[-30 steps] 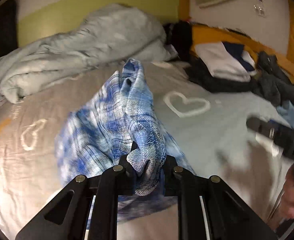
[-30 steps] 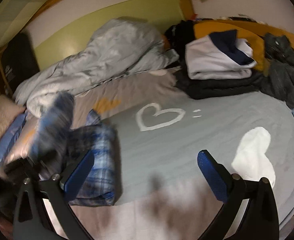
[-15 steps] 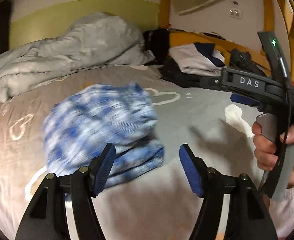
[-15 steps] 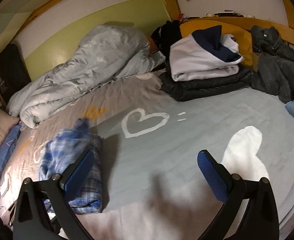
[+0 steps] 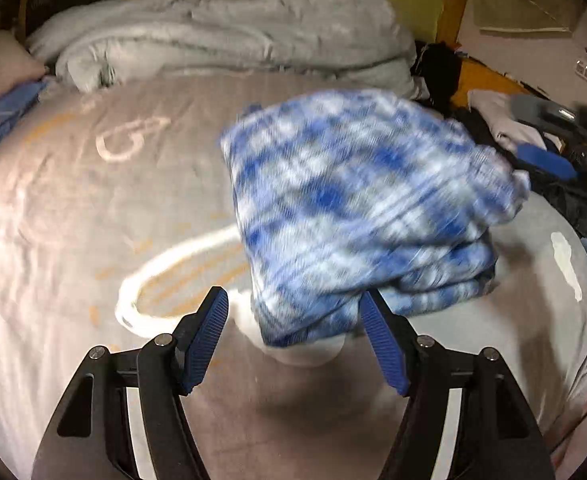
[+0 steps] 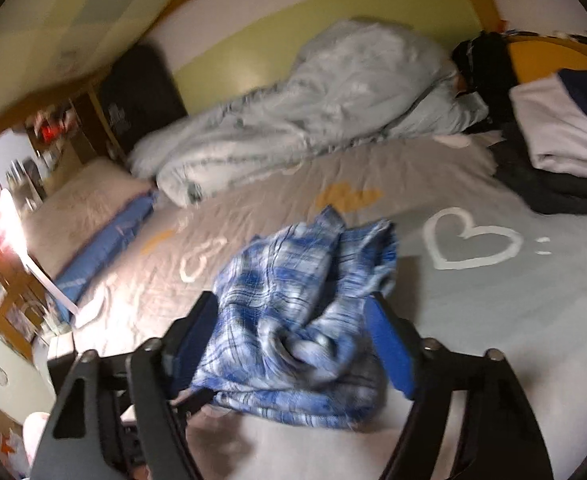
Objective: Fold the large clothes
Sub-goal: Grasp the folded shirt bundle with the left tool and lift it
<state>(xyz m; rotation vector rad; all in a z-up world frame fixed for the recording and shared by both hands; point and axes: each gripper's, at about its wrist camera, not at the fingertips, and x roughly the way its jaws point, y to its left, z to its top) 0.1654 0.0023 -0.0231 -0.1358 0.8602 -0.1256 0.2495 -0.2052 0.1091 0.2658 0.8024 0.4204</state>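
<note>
Here the blue plaid garment (image 5: 357, 208) is lying bunched in a folded heap on the bed sheet (image 5: 73, 216), near a white heart print (image 6: 469, 240). The left hand-held gripper (image 5: 293, 340) is hovering at its near edge, jaws apart, gripping nothing. The right hand-held gripper (image 6: 293, 344) is straddling the cloth, its jaws having just been closing; whether they are pressing it is unclear.

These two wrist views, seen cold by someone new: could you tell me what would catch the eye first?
The blue-and-white plaid garment, bunched on the grey heart-printed bedsheet, dominates both views. The right gripper straddles it, its jaws having just been closing; the left gripper stands open beside it. Behind lies a rumpled pale duvet, with folded clothes stacked at right.
</note>
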